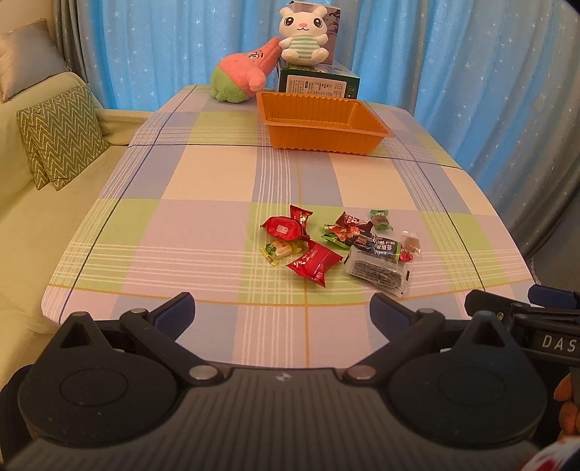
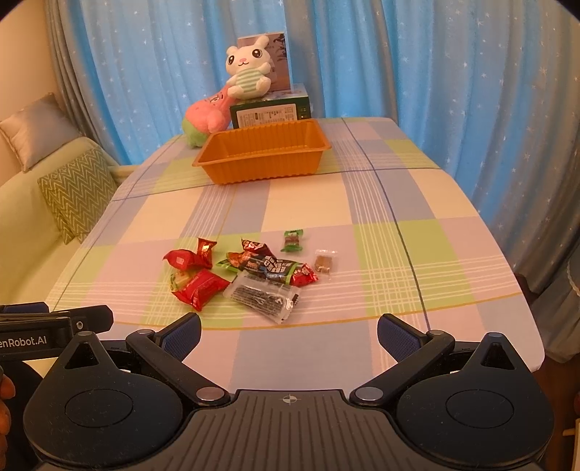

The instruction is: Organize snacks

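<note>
While snacks [image 1: 337, 246] scatter, plush toys [image 1: 302, 34] behind tray [image 1: 319, 119]

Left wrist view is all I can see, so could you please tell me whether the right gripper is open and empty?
Observer: Yes. The right wrist view shows the right gripper open, with nothing between its fingers, held over the near edge of the table.
Operator: Thank you. What is tucked at the right end of the dark and green packet? I only see a red corner.
Observer: A small red wrapper lies there on the cloth, against that end of the packet. It shows whole in the right wrist view.
</note>
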Available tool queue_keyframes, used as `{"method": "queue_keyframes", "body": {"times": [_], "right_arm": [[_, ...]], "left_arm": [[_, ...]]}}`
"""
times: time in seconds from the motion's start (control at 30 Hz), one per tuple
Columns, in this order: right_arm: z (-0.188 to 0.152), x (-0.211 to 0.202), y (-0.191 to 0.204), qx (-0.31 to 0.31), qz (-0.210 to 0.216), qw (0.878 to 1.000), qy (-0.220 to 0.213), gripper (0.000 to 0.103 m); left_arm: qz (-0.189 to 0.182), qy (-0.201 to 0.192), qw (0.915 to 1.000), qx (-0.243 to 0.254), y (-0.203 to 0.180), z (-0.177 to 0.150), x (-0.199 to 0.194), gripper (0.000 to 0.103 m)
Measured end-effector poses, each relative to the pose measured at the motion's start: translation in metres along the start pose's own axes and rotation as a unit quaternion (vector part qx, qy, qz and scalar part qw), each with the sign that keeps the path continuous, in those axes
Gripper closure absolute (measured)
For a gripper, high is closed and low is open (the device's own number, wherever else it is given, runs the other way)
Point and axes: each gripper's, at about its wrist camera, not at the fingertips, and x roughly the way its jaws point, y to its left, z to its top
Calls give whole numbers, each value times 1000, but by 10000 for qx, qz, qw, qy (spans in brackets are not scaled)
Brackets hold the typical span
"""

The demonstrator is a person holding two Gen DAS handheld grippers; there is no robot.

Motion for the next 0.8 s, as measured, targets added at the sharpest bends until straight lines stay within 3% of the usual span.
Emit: {"method": "queue_keyframes", "body": {"times": [0.8], "right_arm": [[0,-2,0,-6,-5,10000,-14,0]], "left_arm": [[-1,4,10000,-25,-1,1,0,1]]}}
